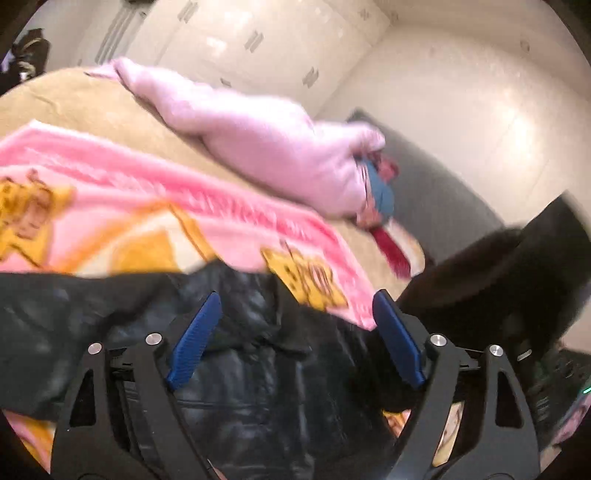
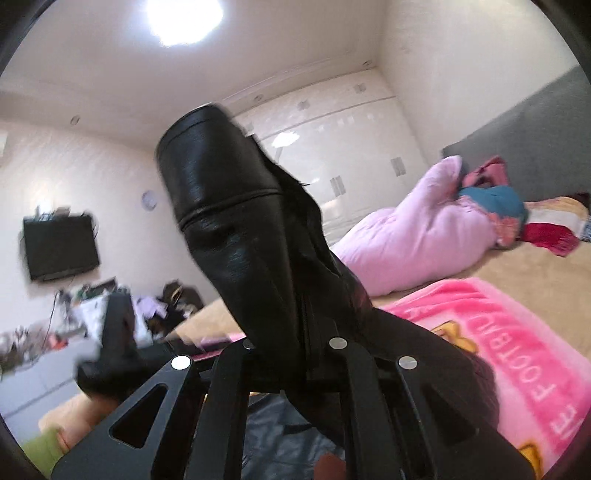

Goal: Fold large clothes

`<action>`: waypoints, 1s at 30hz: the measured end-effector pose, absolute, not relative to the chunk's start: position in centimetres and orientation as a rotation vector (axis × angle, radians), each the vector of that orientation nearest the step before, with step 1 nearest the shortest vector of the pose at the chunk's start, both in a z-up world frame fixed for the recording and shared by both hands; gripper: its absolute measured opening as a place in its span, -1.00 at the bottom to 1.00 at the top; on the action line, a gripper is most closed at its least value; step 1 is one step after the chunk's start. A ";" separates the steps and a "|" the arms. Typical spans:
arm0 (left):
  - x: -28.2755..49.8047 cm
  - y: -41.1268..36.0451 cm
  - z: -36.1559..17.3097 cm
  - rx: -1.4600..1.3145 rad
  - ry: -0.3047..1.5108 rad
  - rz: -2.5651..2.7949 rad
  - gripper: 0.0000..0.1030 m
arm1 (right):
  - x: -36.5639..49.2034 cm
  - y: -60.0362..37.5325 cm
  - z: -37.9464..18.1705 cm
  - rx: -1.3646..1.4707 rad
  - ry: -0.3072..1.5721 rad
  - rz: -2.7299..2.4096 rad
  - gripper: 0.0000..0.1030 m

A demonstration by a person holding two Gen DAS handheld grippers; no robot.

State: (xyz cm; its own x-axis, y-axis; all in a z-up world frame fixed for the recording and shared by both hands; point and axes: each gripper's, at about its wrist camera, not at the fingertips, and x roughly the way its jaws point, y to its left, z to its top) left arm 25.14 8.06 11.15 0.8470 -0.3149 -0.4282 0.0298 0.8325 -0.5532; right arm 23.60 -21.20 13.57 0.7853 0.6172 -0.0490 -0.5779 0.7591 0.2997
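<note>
Black leather jacket (image 1: 258,369), creased and glossy, spread over the near part of a pink plush blanket with orange-yellow cartoon prints and white lettering (image 1: 147,206), itself laid on a tan bedspread (image 1: 92,99). One sleeve of the same jacket (image 2: 236,221) lifted clear of the bed, cuff end uppermost and seam ring visible just below the cuff, rising out of the right gripper (image 2: 295,343). Right gripper clenched on that sleeve, its black linkage arms drawn close together with the leather bunched between them; fingertips themselves hidden by the material. Left gripper (image 1: 295,332) released, blue ribbed pads (image 1: 195,339) spread well apart, hovering just above the jacket body with nothing pinched between them. In the left wrist view, at the right edge, a dark blurred mass of raised sleeve and rig (image 1: 517,273). Farther out on the bed, a pale lilac padded quilt (image 2: 417,229) bundled in a long roll, with a teal and pink patterned cloth (image 2: 495,199) tucked at its far end and a red fringed textile (image 2: 546,232) just beside. Grey upholstered headboard (image 2: 524,147) at the far right. On the far wall, glossy white wardrobe doors (image 1: 258,40). At the left, a black wall-mounted television (image 2: 61,247), a small round wall clock (image 2: 149,200) near it, and blurred clutter (image 2: 110,306) below. Bright ceiling lamp (image 2: 184,18) overhead.
</note>
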 end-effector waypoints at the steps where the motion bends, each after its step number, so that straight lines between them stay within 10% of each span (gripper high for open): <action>1: 24.5 9.0 11.7 -0.572 0.517 -0.189 0.57 | 23.7 -20.3 13.3 0.259 0.162 0.663 -0.89; 17: 19.5 16.9 6.3 -0.914 0.527 -0.317 0.81 | 25.2 -8.5 2.0 -0.135 0.456 0.705 -0.83; 19: 19.8 16.7 5.0 -0.918 0.571 -0.304 0.81 | 25.7 -7.6 0.3 -0.169 0.516 0.703 -0.66; 23: 19.9 17.0 2.5 -0.936 0.614 -0.269 0.81 | 25.7 -7.0 -1.0 -0.184 0.610 0.745 0.66; 30: 19.5 15.8 -0.4 -0.851 0.722 -0.170 0.81 | 25.1 -9.3 -1.3 -0.111 0.736 0.970 0.90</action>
